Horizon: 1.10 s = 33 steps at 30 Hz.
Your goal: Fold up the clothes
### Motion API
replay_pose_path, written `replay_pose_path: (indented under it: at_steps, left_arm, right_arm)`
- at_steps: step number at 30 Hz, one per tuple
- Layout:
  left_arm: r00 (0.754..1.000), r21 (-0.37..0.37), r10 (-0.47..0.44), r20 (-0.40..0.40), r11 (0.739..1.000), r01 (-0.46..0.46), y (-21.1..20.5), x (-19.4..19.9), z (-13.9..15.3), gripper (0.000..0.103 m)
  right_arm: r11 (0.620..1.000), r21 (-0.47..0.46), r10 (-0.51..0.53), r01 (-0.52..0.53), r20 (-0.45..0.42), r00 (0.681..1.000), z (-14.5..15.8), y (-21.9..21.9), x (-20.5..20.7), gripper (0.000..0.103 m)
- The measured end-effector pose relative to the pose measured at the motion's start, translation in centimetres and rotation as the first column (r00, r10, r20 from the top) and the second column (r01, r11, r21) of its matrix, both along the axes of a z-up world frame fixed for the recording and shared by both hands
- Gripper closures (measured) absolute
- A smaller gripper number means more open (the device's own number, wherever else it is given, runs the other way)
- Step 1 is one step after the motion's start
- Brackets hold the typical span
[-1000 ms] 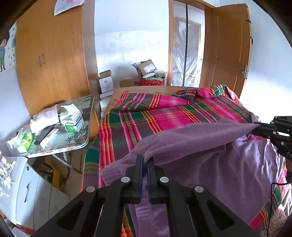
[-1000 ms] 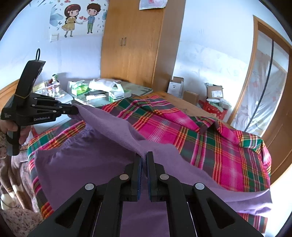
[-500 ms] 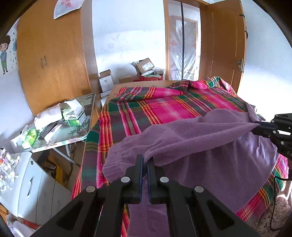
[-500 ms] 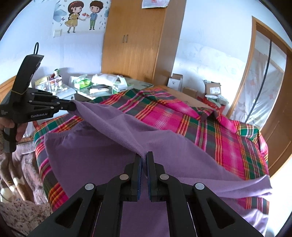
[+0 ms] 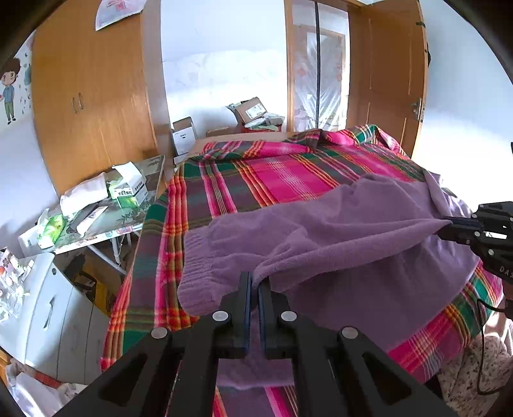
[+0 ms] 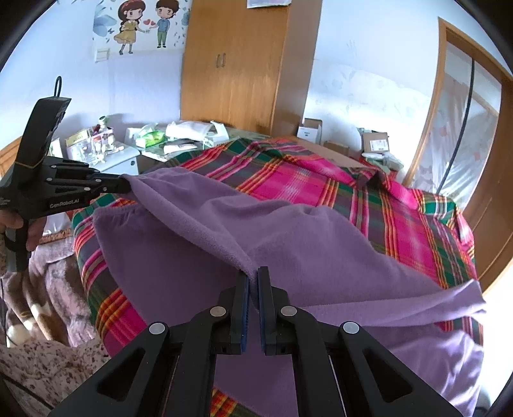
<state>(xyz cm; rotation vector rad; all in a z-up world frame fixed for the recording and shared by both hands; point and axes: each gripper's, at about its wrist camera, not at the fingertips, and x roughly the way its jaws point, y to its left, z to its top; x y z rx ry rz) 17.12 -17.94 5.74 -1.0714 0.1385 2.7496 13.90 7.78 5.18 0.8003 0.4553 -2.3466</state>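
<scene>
Left gripper (image 5: 253, 282): jaws pressed together on a fold of the purple fleece garment (image 5: 336, 237), pinching its raised edge beside a ribbed cuff or hem band (image 5: 195, 272) that droops to the left. Seen from the right wrist camera, the left gripper (image 6: 123, 187) is held up at the left by a hand (image 6: 30, 229), cloth trapped at its tips.

Right gripper (image 6: 253, 279): jaws likewise closed, a thin gap only, gripping the same lifted edge of the garment (image 6: 288, 243). In the left wrist view the right gripper (image 5: 444, 226) comes in from the right rim with fleece caught at its tip.

Between the two grippers the held edge runs as a taut ridge above the bed. The rest of the garment lies spread below on the plaid bedspread (image 5: 272, 173), pink, green and orange; one corner (image 6: 471, 301) trails toward the bed's right side.

Beyond the bed: cluttered glass-topped side table (image 5: 96, 221) with boxes and packets, white drawer cabinet (image 5: 48, 320), wooden wardrobe (image 5: 93, 96), cardboard boxes (image 5: 250, 109) on the floor, wooden door (image 5: 391, 73). Cartoon wall sticker (image 6: 144, 25) above the bedside.
</scene>
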Motion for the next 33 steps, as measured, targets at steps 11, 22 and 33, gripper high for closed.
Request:
replay_pose_path:
  at_steps: [11,22,33]
  left_arm:
    - [1.0,0.0,0.011,0.012,1.0,-0.011,0.6,1.4,-1.4,0.099]
    - [0.997,0.134,-0.006,0.083,0.991,-0.005,-0.8,3.1,-3.0,0.088]
    - [0.965,0.604,0.089,0.248,0.764,-0.226,-7.6,2.7,-4.5,0.073]
  right_arm:
    - [1.0,0.011,-0.002,0.001,0.039,0.999,-2.1,0.7,1.1,0.097]
    - [0.999,0.038,-0.006,0.002,0.104,0.995,-5.0,0.8,1.2,0.097]
    - [1.0,0.004,-0.011,0.011,0.131,0.991,-5.6,1.6,1.2,0.097]
